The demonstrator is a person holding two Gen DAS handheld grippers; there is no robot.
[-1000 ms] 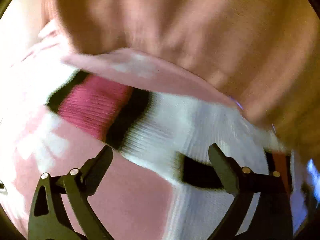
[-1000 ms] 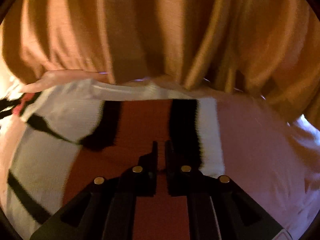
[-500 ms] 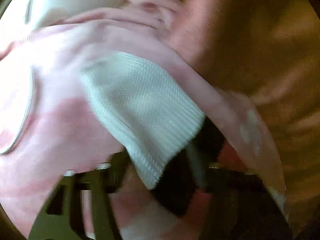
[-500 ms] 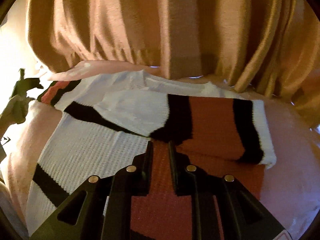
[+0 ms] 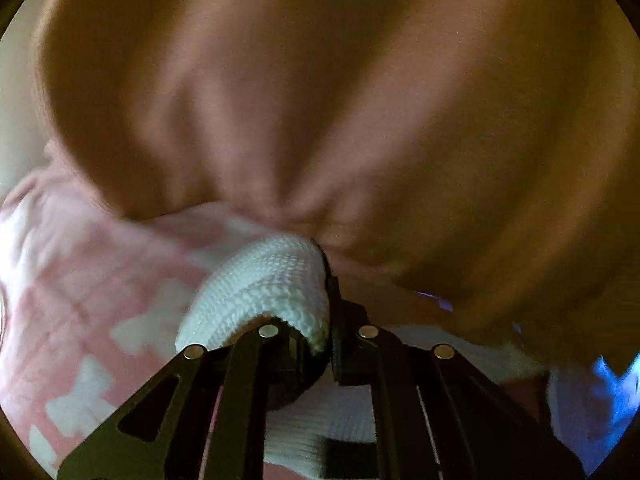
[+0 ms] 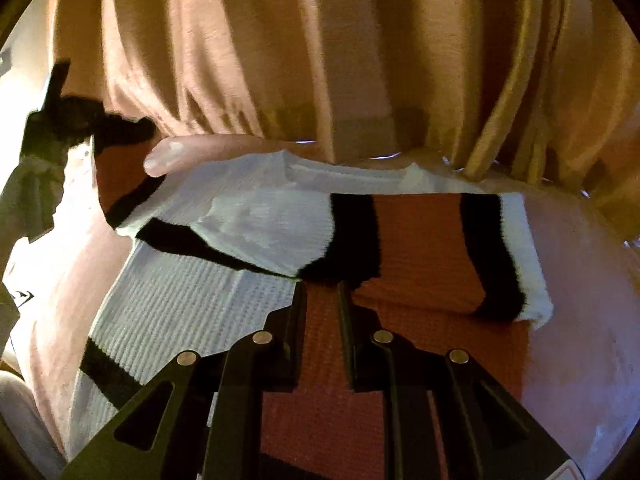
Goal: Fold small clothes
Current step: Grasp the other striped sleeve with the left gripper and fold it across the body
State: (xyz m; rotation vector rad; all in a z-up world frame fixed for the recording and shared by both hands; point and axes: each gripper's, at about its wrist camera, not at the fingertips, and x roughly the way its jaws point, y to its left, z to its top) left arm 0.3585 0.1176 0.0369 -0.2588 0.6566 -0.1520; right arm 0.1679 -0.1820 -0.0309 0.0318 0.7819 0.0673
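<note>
Striped knit sweater (image 6: 248, 280) spread on pink blanket (image 6: 580, 320), top edge folded down, long axis left to right. White cuff (image 5: 272, 280) pinched in left gripper (image 5: 330, 320), lifted at the sweater's left end. Right gripper (image 6: 322, 296) slightly parted, fingers (image 6: 298, 308) empty, resting over the rust band.

Left tool (image 5: 330, 344) pinched closed on knit fabric; right tool (image 6: 322, 312) slightly parted, gripping nothing.
</note>
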